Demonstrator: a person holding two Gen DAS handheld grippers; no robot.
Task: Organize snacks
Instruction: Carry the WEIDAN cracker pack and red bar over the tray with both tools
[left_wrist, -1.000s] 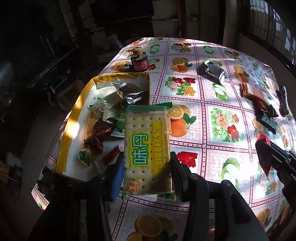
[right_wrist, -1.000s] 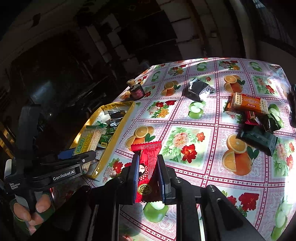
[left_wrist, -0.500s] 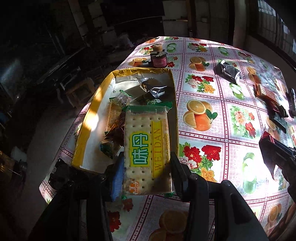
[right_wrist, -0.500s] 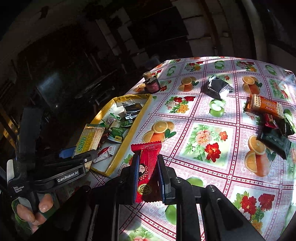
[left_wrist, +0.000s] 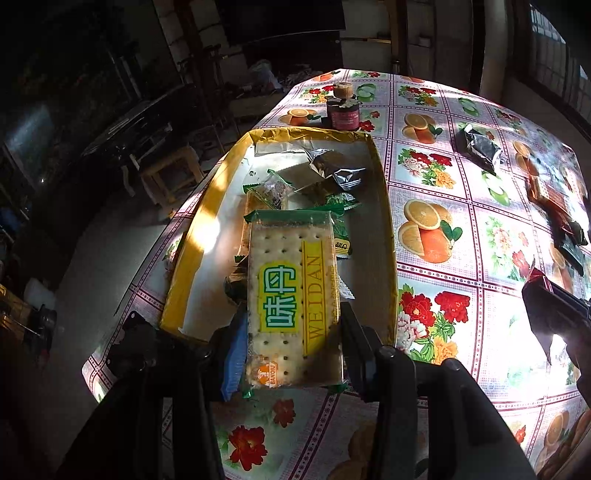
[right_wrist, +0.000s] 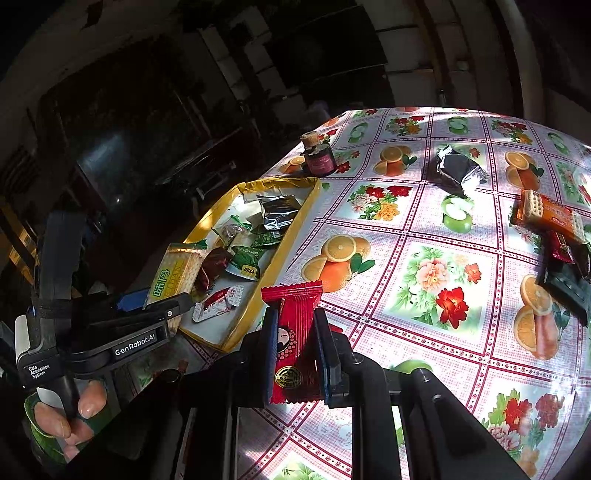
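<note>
My left gripper (left_wrist: 291, 325) is shut on a cracker pack (left_wrist: 293, 295) with a yellow and green label, held over the near end of the yellow-rimmed box (left_wrist: 388, 229). The box holds several small snack packets, among them a silver foil pouch (left_wrist: 336, 166). From the right wrist view, that left gripper (right_wrist: 162, 306) with the cracker pack (right_wrist: 177, 273) hovers at the yellow-rimmed box (right_wrist: 255, 302), a hand below it. My right gripper (right_wrist: 295, 332) is shut on a red snack bar (right_wrist: 295, 339), just right of the box's near corner, above the tablecloth.
A floral and fruit tablecloth (right_wrist: 424, 273) covers the table. A dark jar (right_wrist: 319, 157) stands behind the box. A silver foil bag (right_wrist: 456, 171), an orange cracker pack (right_wrist: 546, 214) and dark wrappers (right_wrist: 565, 280) lie at the right. Left of the table edge the floor drops away, dark furniture beyond.
Both grippers have moved left with their snacks; the cracker pack now hangs over the box's near end and the red bar sits closer to the box's corner.
</note>
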